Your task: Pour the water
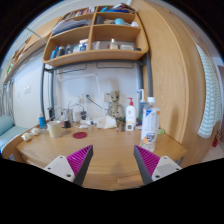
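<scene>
My gripper (112,163) is open over a wooden table (105,150), with nothing between its two fingers. The magenta pads (81,160) stand wide apart above bare wood. Beyond the fingers, at the table's far right, stand a clear bottle with a blue label (151,122) and a white bottle with a red label (130,115). At the far left sit small cups (54,130) and a round red thing (80,134). All of these are well ahead of the fingertips.
A wooden shelf unit (95,40) with bowls and jars hangs on the wall above. A tall wooden cabinet panel (178,75) rises to the right. Small clutter lines the table's back edge by the wall (100,90).
</scene>
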A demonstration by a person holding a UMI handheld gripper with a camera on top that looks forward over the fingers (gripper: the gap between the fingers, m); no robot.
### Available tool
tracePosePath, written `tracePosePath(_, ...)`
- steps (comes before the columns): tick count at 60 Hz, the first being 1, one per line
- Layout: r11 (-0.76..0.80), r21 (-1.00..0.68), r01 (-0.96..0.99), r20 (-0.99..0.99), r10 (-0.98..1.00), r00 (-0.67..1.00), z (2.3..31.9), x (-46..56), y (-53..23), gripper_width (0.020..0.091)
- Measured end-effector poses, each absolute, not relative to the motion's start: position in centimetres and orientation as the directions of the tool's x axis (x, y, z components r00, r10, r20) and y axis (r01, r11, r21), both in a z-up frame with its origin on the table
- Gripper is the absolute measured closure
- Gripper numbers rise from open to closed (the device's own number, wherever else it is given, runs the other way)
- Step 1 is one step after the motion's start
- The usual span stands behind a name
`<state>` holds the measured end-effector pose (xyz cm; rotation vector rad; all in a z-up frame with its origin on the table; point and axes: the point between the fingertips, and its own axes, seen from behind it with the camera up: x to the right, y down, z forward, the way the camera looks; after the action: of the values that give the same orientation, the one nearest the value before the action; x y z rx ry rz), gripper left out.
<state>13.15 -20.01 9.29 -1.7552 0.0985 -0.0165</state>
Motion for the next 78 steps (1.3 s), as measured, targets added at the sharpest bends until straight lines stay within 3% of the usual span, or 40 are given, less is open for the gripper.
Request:
tracePosePath(8, -0.196, -0.975, -0.108, -0.076, -0.161, 0.984, 7.8, 20.1, -18.7, 0.0277)
tracePosePath(31, -0.124, -0.991, 0.044, 0.070, -0.215, 0.974, 10.8, 29.2, -9.2, 0.0279)
tracePosePath(42, -0.145, -0.989, 0.037, 0.063, -0.173, 0.983, 9.9, 28.6, -6.4, 0.0541)
tracePosePath(48, -0.144, -0.988, 0.056, 0.080, -0.168, 0.982, 10.1, 28.3, -6.2, 0.0594)
tracePosePath(54, -0.133, -0.987, 0.096, 0.116, -0.156, 0.981, 10.2, 27.8, -6.2, 0.0712)
tracePosePath(66, -0.150, -0.966, 0.211, 0.236, -0.174, 0.956, 11.0, 26.9, -5.5, 0.0717)
tracePosePath(78, -0.144, -0.822, 0.552, 0.566, -0.084, 0.820, 14.6, 19.0, -2.1, 0.0714)
